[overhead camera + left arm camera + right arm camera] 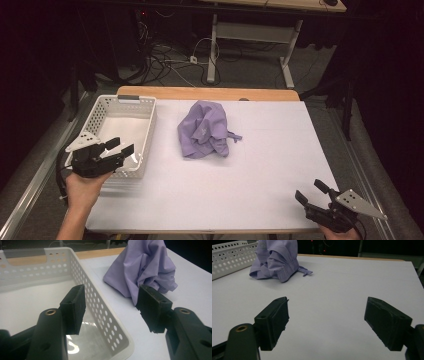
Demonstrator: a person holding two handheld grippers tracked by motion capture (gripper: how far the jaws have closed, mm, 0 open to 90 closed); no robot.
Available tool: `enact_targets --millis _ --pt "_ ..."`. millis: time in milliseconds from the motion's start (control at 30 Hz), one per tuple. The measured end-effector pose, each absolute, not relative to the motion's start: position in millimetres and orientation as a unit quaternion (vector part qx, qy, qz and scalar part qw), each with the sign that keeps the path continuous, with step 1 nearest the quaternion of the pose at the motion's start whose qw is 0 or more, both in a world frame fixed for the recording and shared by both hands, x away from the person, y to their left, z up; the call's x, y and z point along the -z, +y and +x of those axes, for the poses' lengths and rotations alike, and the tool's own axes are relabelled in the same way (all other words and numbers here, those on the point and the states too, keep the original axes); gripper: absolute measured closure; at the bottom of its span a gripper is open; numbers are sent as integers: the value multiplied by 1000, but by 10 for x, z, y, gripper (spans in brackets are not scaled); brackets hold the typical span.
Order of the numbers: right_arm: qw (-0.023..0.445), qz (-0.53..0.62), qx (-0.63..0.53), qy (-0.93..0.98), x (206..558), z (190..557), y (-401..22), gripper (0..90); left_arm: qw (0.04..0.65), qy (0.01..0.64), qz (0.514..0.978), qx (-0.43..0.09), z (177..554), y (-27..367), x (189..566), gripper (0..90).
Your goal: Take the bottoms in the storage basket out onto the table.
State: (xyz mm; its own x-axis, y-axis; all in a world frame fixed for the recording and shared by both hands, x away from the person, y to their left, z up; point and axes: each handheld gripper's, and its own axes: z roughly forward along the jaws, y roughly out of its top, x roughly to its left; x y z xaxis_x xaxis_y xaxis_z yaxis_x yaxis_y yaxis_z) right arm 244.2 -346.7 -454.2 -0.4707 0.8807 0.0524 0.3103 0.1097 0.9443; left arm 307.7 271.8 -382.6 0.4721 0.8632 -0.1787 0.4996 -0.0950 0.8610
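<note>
A crumpled lilac shirt [205, 130] lies in a heap on the white table top, toward the back middle. It also shows in the left gripper view [143, 267] and the right gripper view [275, 261]. My left gripper [120, 145] hovers open over the near right corner of the white perforated basket [149, 131], nothing between its jaws. In its own view the left gripper [112, 308] straddles the basket wall [100, 305]. My right gripper [312, 191] rests open near the table's front right corner, jaws wide and empty, well short of the shirt; its own view shows the right gripper [327, 323] over bare table.
The basket [30, 280] is empty, with a handle cut-out on its far wall. A wooden strip [207, 93] edges the table's back. Beyond it are desk legs [213, 50] and cables on the floor. Metal rails run along both table sides.
</note>
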Motion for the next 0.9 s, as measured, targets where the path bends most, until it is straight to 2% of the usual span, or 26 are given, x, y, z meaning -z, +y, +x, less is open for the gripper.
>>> enact_targets --millis 900 --pt "280 432 -509 690 4544 2441 -3472 206 485 491 696 -200 2920 2869 3958 393"
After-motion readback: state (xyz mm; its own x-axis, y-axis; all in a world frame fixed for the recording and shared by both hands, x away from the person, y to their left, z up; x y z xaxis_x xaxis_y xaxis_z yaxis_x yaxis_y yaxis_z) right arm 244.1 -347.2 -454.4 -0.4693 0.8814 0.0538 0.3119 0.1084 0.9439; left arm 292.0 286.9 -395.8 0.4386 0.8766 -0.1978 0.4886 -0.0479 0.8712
